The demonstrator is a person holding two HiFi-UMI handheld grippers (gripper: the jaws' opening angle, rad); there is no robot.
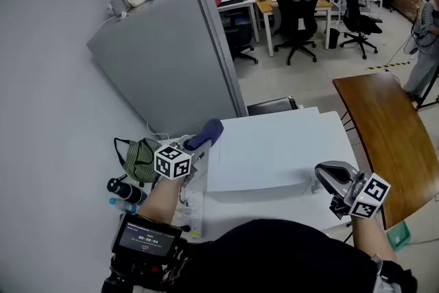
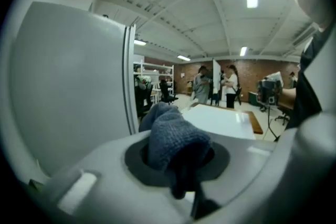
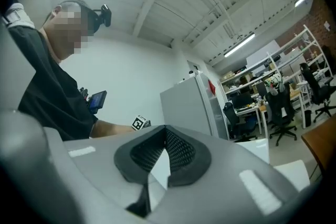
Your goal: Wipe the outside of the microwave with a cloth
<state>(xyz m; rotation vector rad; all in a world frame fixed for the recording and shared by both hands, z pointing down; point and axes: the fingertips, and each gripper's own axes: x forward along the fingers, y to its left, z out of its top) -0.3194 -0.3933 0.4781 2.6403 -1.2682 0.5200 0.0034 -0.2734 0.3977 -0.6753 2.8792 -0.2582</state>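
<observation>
Count, left to right: one green bag, one grey refrigerator, two grippers, one cloth, one microwave, one wooden table.

1. The green bag (image 1: 140, 158) lies on the counter at far left, just beside my left forearm.
2. The grey refrigerator (image 1: 164, 58) stands behind it, tall and upright, near the microwave's left rear corner.
3. The left gripper (image 1: 197, 145) has its jaws clamped on the blue cloth (image 1: 207, 132). In the left gripper view the cloth (image 2: 170, 139) fills the gap between the jaws and bulges out past the tips.
4. The cloth sits at the left rear corner of the white, flat-topped microwave (image 1: 274, 147). I cannot confirm contact between the two.
5. The right gripper (image 1: 328, 175) hovers at the microwave's front right corner, just beside it. In the right gripper view its jaws meet at the tips with nothing between them.
6. The wooden table (image 1: 387, 127) stands at far right, apart from the microwave.
</observation>
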